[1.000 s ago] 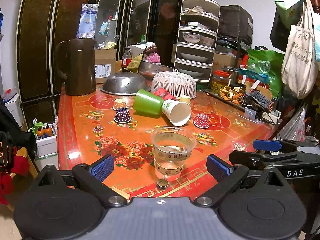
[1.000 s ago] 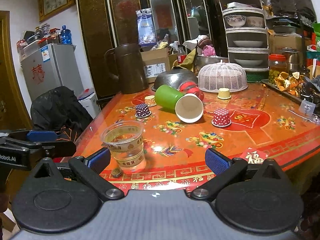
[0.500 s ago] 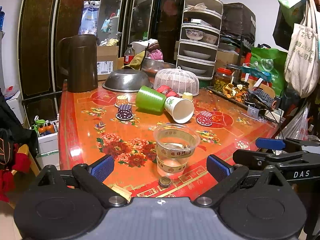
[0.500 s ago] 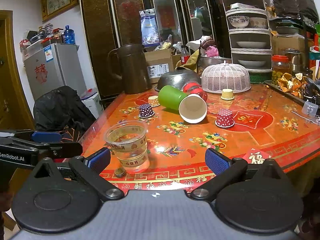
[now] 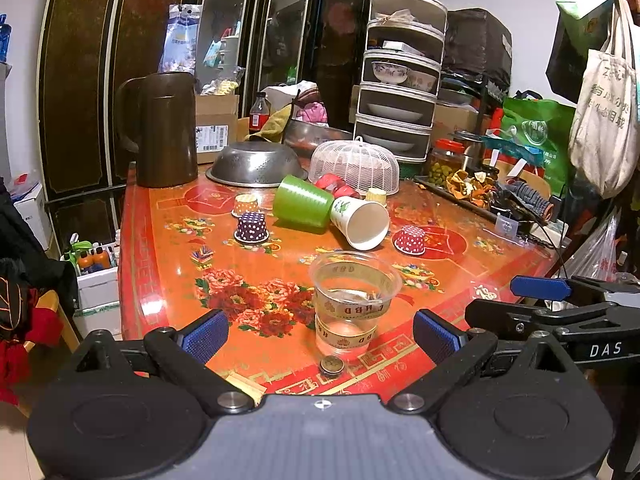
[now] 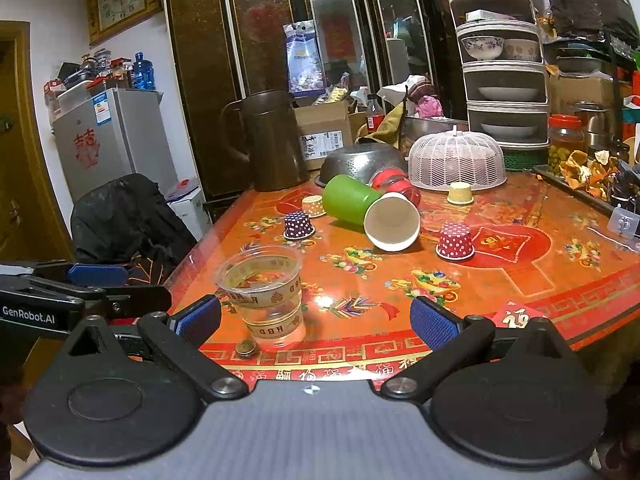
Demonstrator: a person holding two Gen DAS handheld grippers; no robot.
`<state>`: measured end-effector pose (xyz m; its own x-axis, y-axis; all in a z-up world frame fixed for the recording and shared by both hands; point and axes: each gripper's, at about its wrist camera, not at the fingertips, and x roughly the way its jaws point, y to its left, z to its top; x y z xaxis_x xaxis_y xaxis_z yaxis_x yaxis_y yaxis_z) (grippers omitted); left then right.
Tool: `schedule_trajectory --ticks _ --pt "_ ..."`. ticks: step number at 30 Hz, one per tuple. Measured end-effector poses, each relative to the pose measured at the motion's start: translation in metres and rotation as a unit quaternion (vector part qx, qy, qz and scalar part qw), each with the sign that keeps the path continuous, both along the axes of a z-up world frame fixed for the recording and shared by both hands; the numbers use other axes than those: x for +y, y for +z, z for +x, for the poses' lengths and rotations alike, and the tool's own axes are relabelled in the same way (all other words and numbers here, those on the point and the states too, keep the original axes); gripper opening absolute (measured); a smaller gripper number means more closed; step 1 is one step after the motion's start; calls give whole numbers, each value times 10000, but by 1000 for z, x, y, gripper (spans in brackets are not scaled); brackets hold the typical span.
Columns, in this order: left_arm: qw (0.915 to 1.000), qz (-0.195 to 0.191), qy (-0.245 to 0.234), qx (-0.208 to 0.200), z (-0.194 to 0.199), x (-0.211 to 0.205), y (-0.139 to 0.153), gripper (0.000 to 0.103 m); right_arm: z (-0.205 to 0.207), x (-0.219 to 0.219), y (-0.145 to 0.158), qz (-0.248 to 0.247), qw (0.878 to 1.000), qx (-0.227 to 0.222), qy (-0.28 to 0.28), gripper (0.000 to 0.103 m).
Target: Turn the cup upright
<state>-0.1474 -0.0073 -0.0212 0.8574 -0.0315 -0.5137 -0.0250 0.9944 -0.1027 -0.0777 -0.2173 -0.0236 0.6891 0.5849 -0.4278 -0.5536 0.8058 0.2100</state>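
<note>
A white paper cup [image 5: 361, 222] [image 6: 392, 221] lies on its side mid-table, mouth toward me. A green cup [image 5: 302, 204] [image 6: 350, 198] lies on its side just behind it, touching it. A clear plastic cup [image 5: 353, 300] [image 6: 266, 291] stands upright near the front edge. My left gripper [image 5: 318, 334] is open and empty, its fingers either side of the clear cup but nearer me. My right gripper [image 6: 316, 322] is open and empty, with the clear cup ahead of its left finger [image 6: 198, 320].
Small cupcake liners [image 5: 251, 227] [image 6: 455, 241] stand upside down around the cups. A coin [image 5: 331, 365] lies before the clear cup. A brown jug [image 5: 164, 128], metal colander [image 5: 254, 164], mesh food cover [image 5: 355, 166] and stacked rack [image 5: 400, 76] stand behind. The red table edge [image 6: 580, 316] is close.
Both grippers have moved slightly forward and up; the table objects look a little nearer. Nothing on the table has moved and both grippers stay open.
</note>
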Motion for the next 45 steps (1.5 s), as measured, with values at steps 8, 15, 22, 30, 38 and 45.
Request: schedule_trajectory --ticks 8,15,22,30,38,45 --pt "10000 27 23 -51 -2 -1 3 100 -2 1 2 -41 10000 -37 10 102" --pt "9999 46 52 -108 -5 1 6 100 -3 -1 4 -23 10000 -63 -5 102" --pt "9998 136 60 -113 -5 -2 5 100 -2 0 3 -48 10000 -54 6 102" --pt "9999 94 79 -92 -4 1 5 100 -3 0 1 -59 10000 -24 16 102" --pt "9999 67 67 -75 -3 1 3 100 -3 0 0 -72 10000 -17 49 102" --pt "9995 171 125 -229 -6 1 4 100 -3 1 -1 -87 9999 -10 52 102"
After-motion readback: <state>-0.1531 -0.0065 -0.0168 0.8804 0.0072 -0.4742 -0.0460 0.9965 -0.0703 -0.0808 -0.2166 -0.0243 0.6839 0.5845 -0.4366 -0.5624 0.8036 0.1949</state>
